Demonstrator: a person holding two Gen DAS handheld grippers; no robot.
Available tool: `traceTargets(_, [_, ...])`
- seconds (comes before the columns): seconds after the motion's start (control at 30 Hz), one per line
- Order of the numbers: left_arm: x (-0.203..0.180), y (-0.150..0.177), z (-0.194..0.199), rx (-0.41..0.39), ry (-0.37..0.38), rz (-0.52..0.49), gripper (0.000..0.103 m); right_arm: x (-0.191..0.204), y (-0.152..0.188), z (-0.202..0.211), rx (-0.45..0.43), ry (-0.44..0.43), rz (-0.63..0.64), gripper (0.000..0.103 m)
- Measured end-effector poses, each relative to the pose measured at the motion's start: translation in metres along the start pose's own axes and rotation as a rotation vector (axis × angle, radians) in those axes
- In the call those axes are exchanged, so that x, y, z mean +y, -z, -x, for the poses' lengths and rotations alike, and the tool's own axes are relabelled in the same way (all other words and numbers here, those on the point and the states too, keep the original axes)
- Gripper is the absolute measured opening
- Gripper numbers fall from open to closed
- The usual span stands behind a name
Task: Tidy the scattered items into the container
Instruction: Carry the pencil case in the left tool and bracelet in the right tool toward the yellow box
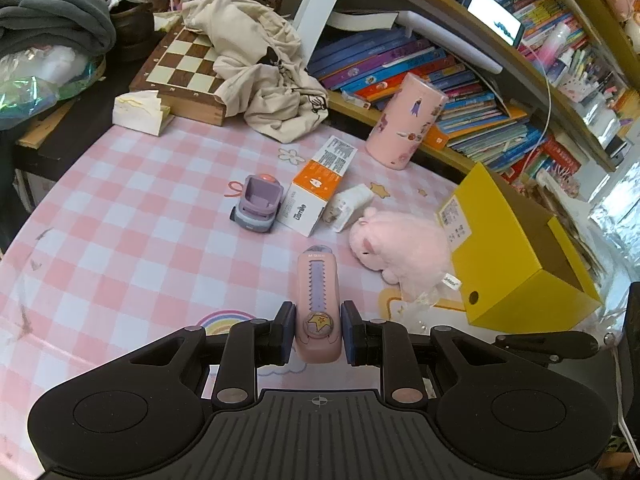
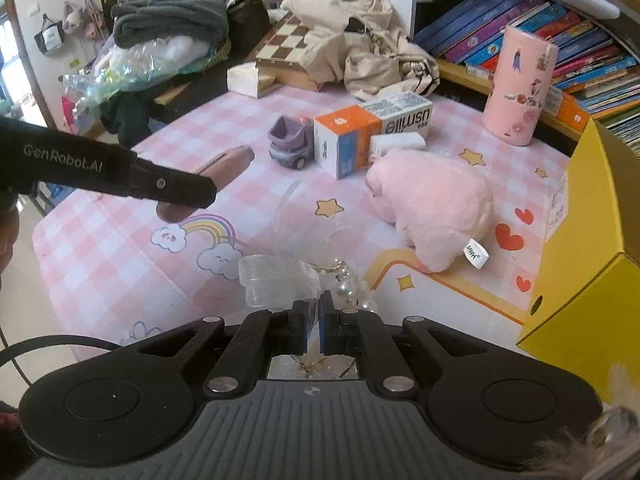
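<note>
Left wrist view: my left gripper (image 1: 317,330) is clamped on a pink plastic utility knife with a lilac toothed slider (image 1: 318,304), pads pressing on both its sides near the rear end, and the knife is lifted off the table. My right gripper (image 2: 314,326) has its jaws together on a crumpled clear plastic bag with pearl beads and a gold piece inside (image 2: 288,284), at the near edge of the table w/ the pink-white checked cloth (image 1: 120,216).

Yellow cardboard box, open on top (image 1: 516,264), stands at the right edge of the table; it is the container. Fluffy pink plush pig w/ a white label (image 2: 436,204) lies just beside its left wall, whether touching I cannot tell. Toward the middle of the table lies an orange-white toothpaste carton (image 1: 320,190), w/ a small white pack (image 1: 350,206) touching its right side and a lilac-grey toy truck (image 1: 256,204) just beside its left side. Pink cylinder tin with cartoon stickers (image 1: 404,122) stands tilted toward the far right corner, against the shelf of books (image 1: 460,80).

At the far edge: a wooden chess board (image 1: 176,72) w/ a beige cloth bag (image 1: 260,72) crumpled partly on it, and a white tissue pack (image 1: 140,110) beside the board.
</note>
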State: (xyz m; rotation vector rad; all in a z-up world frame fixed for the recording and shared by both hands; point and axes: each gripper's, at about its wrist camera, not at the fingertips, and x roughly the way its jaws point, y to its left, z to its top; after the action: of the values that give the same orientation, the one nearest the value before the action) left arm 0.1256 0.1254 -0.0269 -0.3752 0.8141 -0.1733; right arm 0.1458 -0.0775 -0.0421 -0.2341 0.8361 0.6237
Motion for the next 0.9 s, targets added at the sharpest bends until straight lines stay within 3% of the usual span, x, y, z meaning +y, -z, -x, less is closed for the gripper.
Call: traceTargets(0.9, [-0.008, 0.026, 0.057, -0.052, 0.137, 0.009, 0.023, 0.027, 0.027, 0.069, -0.139, 0.116, -0.104, 0.005])
